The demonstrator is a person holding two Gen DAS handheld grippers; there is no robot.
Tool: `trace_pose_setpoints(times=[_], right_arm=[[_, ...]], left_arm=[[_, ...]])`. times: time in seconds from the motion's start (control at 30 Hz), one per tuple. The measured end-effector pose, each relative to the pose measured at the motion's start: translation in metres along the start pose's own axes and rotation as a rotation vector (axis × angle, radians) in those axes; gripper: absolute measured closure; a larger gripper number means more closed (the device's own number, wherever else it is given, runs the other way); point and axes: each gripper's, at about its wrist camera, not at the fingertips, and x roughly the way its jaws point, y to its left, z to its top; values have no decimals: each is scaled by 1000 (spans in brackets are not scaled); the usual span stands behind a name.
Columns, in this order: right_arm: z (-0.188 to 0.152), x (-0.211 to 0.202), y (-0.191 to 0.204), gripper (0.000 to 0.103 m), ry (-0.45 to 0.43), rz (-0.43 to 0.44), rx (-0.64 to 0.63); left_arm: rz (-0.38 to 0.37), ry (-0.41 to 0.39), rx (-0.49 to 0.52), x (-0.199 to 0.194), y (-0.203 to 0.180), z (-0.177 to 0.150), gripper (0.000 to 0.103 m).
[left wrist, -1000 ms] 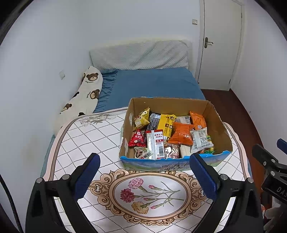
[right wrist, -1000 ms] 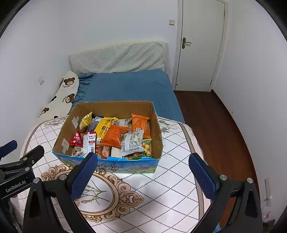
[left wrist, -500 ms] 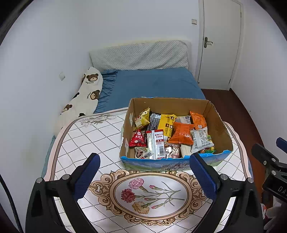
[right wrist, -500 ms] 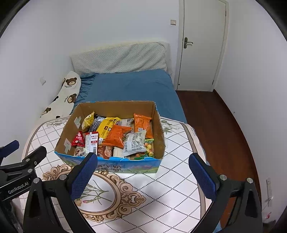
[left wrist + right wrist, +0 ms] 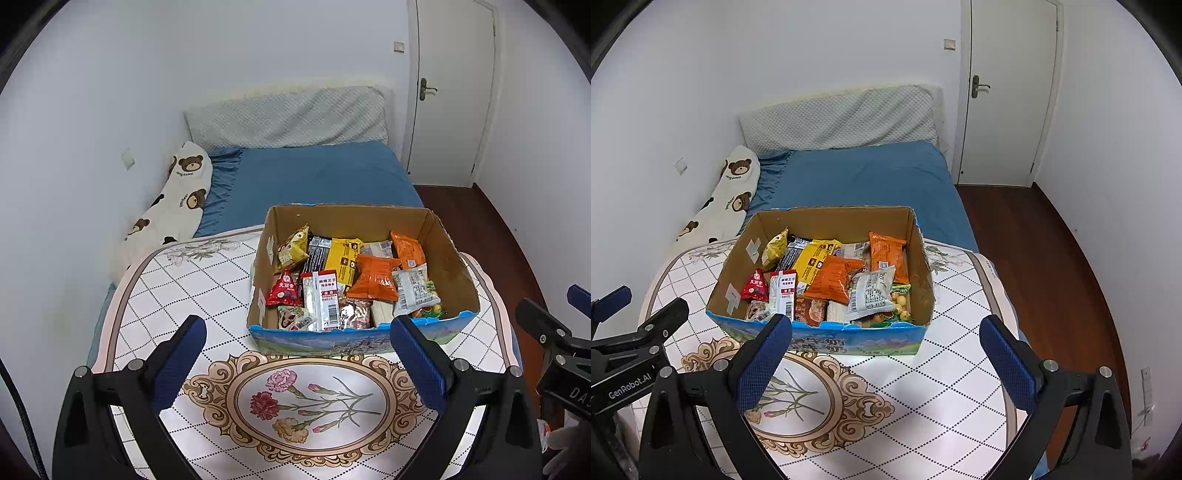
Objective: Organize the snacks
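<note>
An open cardboard box (image 5: 458, 266) (image 5: 827, 221) with a blue printed front stands on the table, filled with several snack packets: orange bags (image 5: 375, 280) (image 5: 831, 278), a yellow packet (image 5: 343, 260), a red triangular packet (image 5: 282, 290) (image 5: 755, 284), and a white-and-red stick pack (image 5: 325, 295). My left gripper (image 5: 295, 354) hovers open over the table in front of the box, holding nothing. My right gripper (image 5: 886, 350) is also open and empty, just in front of the box's right half. Each gripper shows at the edge of the other's view.
The round table (image 5: 177, 288) (image 5: 960, 369) has a white diamond-pattern cloth with a floral medallion. Behind it is a blue bed (image 5: 314, 173) with a bear-print pillow (image 5: 173, 206). A white door (image 5: 1008, 92) and dark wood floor (image 5: 1034, 258) lie to the right.
Both views have shifted slightly; the box sits a little lower and nearer in the right wrist view. Both grippers stay open and empty.
</note>
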Motion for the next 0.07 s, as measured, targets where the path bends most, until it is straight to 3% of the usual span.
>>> trace_pose_setpoints(times=[0.07], right_arm=[[0,0,0,0,1,0,0]], left_arm=[[-2,-3,2,-1,0,0,1]])
